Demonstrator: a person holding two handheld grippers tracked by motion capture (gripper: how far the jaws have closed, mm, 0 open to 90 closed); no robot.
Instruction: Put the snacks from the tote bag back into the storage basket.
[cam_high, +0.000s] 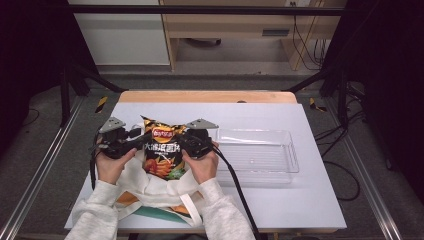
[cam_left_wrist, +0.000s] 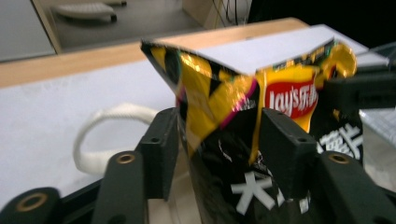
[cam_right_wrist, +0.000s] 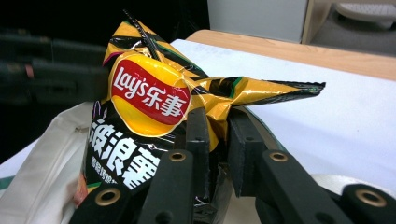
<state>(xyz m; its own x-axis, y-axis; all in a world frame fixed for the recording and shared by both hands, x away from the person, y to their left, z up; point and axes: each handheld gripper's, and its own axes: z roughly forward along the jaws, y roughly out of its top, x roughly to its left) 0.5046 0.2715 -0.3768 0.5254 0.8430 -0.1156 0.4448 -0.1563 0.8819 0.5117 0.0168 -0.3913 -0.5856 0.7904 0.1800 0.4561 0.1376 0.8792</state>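
A white-topped table (cam_high: 310, 200) carries a clear plastic tray (cam_high: 292, 172) and a cream tote bag (cam_high: 155, 192).

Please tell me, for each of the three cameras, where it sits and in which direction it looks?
High view: above the person's side, looking forward and down on the table; forearms, hands, both grippers show.
Left gripper view: rides on the left gripper, looking along its jaws at the chip bag.
Right gripper view: rides on the right gripper, whose jaws pinch the bag's edge.
Shared: all three show the chip bag and the tote bag.
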